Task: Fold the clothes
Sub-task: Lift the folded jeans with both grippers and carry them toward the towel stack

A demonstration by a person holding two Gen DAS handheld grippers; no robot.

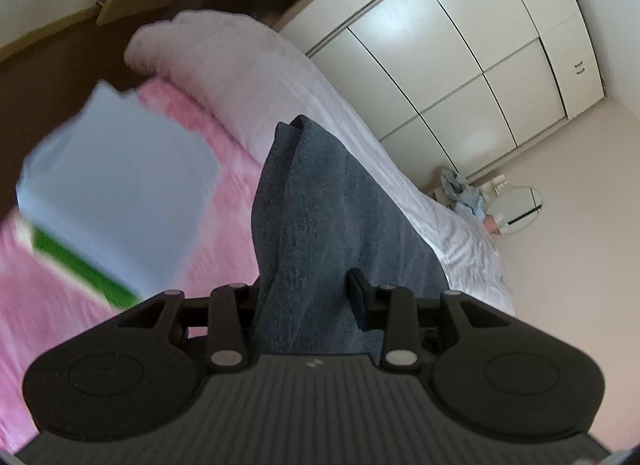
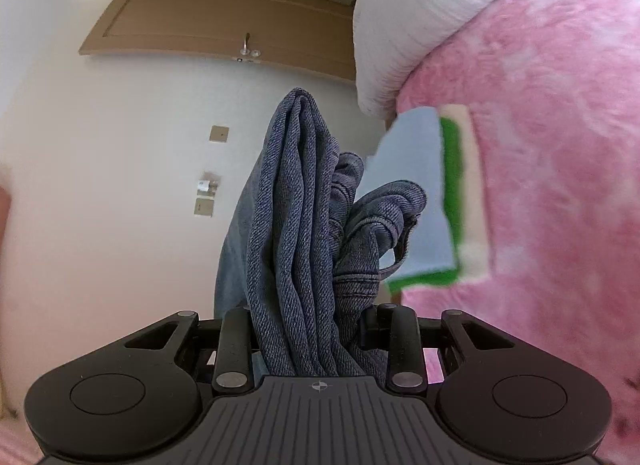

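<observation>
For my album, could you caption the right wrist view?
Right gripper clamping bunched blue denim jeans beside a pink blanket.

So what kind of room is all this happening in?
Most likely a bedroom. There is a bed with a pink blanket and a white duvet, a tall built-in wardrobe along the wall, and a wooden door. Both grippers hold denim.

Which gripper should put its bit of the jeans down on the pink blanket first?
Probably right. The right hand-held gripper holds bunched jeans with the pink blanket close beside it; the left hand-held gripper faces the wardrobe.
</observation>
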